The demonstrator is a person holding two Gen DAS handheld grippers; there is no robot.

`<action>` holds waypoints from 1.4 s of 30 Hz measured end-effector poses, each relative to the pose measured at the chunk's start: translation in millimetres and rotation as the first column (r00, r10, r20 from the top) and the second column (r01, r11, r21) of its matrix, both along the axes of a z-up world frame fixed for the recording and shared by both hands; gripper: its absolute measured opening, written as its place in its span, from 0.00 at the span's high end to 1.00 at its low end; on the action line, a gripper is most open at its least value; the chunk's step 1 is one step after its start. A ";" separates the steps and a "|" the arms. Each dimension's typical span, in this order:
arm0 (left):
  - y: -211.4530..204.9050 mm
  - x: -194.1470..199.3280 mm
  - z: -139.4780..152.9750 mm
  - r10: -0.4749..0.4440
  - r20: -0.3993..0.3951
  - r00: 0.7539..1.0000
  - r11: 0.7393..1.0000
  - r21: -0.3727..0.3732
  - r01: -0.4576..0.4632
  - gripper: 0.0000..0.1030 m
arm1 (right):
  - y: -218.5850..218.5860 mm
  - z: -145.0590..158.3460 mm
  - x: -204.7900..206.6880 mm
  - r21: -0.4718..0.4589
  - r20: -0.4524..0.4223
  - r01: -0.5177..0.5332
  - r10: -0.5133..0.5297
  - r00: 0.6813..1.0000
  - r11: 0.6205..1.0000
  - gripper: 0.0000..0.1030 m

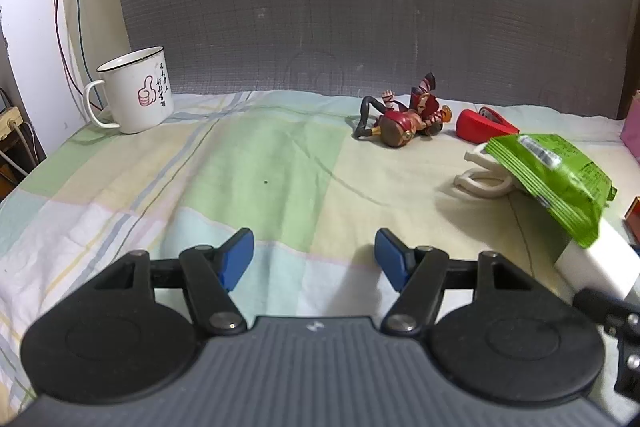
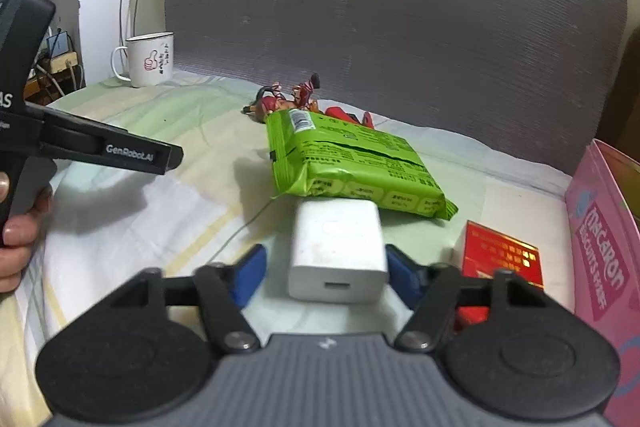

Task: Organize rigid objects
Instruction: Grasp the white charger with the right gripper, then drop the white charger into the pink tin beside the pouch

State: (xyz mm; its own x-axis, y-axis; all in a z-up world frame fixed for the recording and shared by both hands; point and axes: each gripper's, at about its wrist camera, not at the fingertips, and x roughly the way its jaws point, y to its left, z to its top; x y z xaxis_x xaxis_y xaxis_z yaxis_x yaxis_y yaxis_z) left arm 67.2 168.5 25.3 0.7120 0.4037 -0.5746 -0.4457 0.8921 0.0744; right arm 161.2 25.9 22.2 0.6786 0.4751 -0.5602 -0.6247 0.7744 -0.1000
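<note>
My right gripper has its blue pads on either side of a white charger block; a gap shows at the left pad, so the jaws are open around it. A green snack packet lies just beyond the block and rests on it; it also shows in the left wrist view. My left gripper is open and empty above the checked cloth. A red toy figure, a red stapler and a white clip lie at the far right.
A white enamel mug stands at the back left by the wall cables. A red box lies right of the charger, and a pink box stands at the right edge. A grey board backs the surface.
</note>
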 end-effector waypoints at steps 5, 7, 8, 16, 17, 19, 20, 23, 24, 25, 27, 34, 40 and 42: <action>0.8 -6.0 3.5 -0.030 0.010 0.999 0.999 -0.039 0.030 0.33 | -2.3 1.2 -8.0 0.022 -0.025 -0.012 0.012 1.000 1.000 0.53; 1.2 -15.7 8.0 -0.073 0.033 0.997 0.991 -0.106 0.076 0.33 | -8.3 2.0 -14.9 0.040 -0.052 -0.036 0.038 0.998 0.999 0.53; 1.3 -21.9 10.2 -0.107 0.047 0.993 0.981 -0.156 0.113 0.33 | -11.6 2.4 -22.0 0.046 -0.059 -0.048 0.051 0.997 0.998 0.53; -31.3 -71.9 17.5 -0.445 0.140 0.885 0.776 -0.434 0.459 0.33 | -45.3 2.1 -87.4 0.091 -0.100 -0.093 0.102 0.990 0.992 0.53; -38.2 -74.6 17.2 -0.474 0.141 0.869 0.755 -0.444 0.483 0.33 | -50.0 2.1 -93.1 0.098 -0.101 -0.091 0.101 0.990 0.991 0.53; -53.9 -76.3 14.4 -0.509 0.133 0.851 0.729 -0.459 0.508 0.33 | -54.7 0.8 -99.4 0.102 -0.101 -0.081 0.091 0.991 0.992 0.51; -61.2 -74.7 11.9 -0.519 0.125 0.846 0.724 -0.461 0.513 0.33 | -56.0 -0.4 -100.8 0.106 -0.102 -0.075 0.086 0.991 0.991 0.51; -77.4 -71.1 7.5 -0.532 0.114 0.839 0.726 -0.450 0.521 0.33 | -55.8 -0.5 -102.9 0.112 -0.097 -0.073 0.084 0.992 0.991 0.52; -82.8 -68.8 8.1 -0.552 0.119 0.825 0.706 -0.460 0.538 0.39 | -55.9 -0.3 -103.3 0.115 -0.092 -0.074 0.084 0.992 0.991 0.53; -86.1 -65.7 10.2 -0.557 0.121 0.822 0.693 -0.477 0.540 0.39 | -57.8 -0.5 -105.2 0.122 -0.089 -0.073 0.084 0.992 0.990 0.53; -94.7 -59.4 20.7 -0.568 0.138 0.811 0.687 -0.462 0.560 0.40 | -64.1 1.8 -107.3 0.136 -0.081 -0.063 0.075 0.994 0.989 0.53; -175.1 -20.1 83.1 -0.698 0.246 0.673 0.613 -0.279 0.739 0.40 | -126.0 48.9 -105.5 0.211 0.107 0.044 -0.068 0.992 0.977 0.53; -244.2 56.8 73.4 -0.764 0.215 0.608 0.531 -0.324 0.783 0.40 | -193.2 62.4 -71.8 0.219 0.132 0.215 -0.247 0.960 0.952 0.53; -260.4 81.2 65.6 -0.772 0.174 0.611 0.523 -0.371 0.767 0.40 | -215.8 59.9 -49.4 0.222 0.050 0.260 -0.277 0.960 0.940 0.53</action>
